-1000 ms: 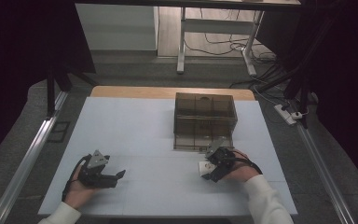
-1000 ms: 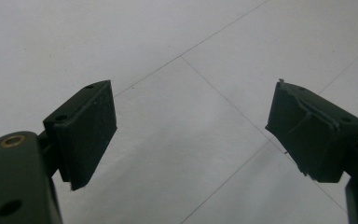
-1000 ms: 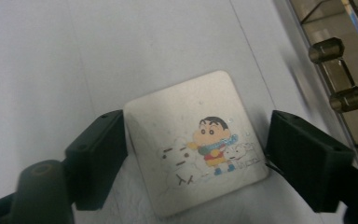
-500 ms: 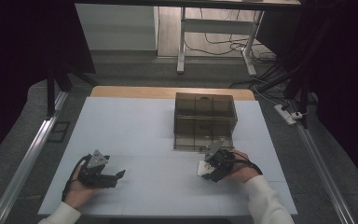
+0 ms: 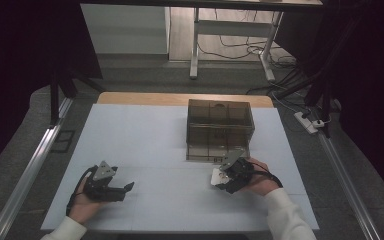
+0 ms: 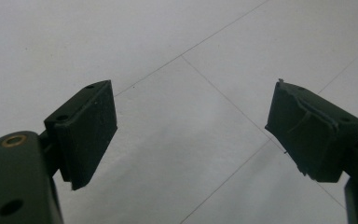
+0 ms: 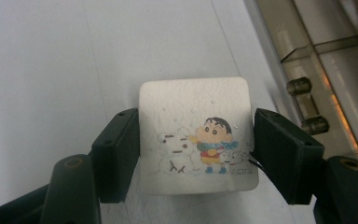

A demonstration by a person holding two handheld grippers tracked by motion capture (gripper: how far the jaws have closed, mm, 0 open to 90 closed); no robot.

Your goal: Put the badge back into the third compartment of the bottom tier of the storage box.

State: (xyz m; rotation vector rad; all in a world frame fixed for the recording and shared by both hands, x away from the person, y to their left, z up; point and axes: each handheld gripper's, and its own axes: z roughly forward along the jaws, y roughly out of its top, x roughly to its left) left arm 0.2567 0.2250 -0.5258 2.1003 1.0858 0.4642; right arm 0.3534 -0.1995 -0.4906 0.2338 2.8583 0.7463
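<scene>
So the right gripper [image 7: 196, 154] has its jaws clamped on both sides of a small white square pad [image 7: 196, 135] with a cartoon kid and a snowman printed on it. They've just closed in on it, and the pad sits squarely between the pads at the lower middle of the right gripper view. In the high view that gripper [image 5: 226, 181] is at the lower right, just in front of a smoky clear drawer box [image 5: 220, 130]. The left gripper [image 6: 191, 135] hangs wide open with nothing in it, over the white table [image 5: 145, 145], lower left of the high view [image 5: 119, 190].
</scene>
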